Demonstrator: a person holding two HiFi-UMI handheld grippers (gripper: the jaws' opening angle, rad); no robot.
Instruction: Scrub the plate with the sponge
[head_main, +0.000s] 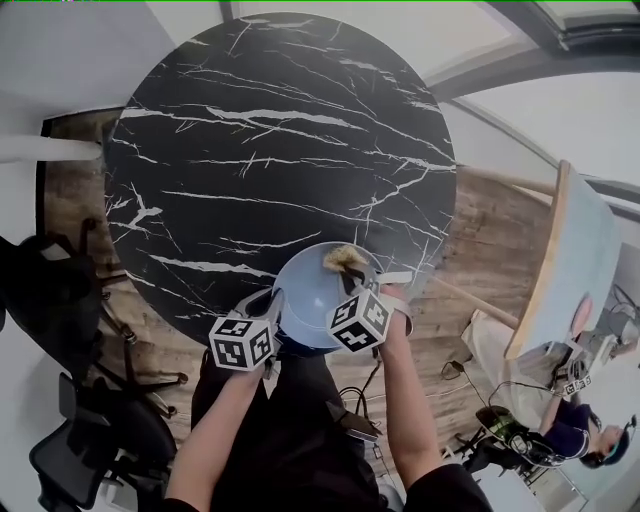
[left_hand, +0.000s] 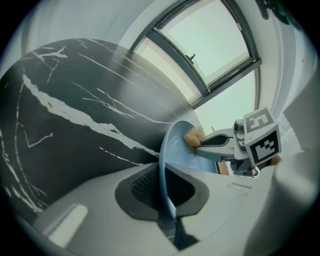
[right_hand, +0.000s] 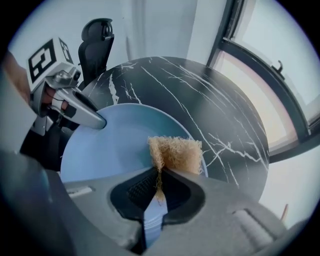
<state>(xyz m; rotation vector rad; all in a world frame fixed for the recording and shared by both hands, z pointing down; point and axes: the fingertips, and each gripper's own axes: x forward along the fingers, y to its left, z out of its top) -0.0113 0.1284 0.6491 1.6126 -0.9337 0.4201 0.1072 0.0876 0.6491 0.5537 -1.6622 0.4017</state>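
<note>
Left gripper (left_hand: 164, 180) clamps plate (head_main: 305, 295) rim, right gripper (right_hand: 157, 175) pinches sponge (right_hand: 175, 152) on it.
Head view hides both grips behind marker cubes (head_main: 240, 343); it alone shows plate at table's (head_main: 280, 130) near edge.

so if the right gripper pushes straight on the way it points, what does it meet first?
Likely the blue plate: the sponge held in the right gripper sits over its far rim, though contact is unclear.

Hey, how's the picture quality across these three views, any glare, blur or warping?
Head view: heavy fisheye bows the room around the round black marble table. Left gripper view: window blown out, pale glare on the table's far side, black corners. Right gripper view: tan fibrous sponge and light blue plate sharp, window washed out.
</note>
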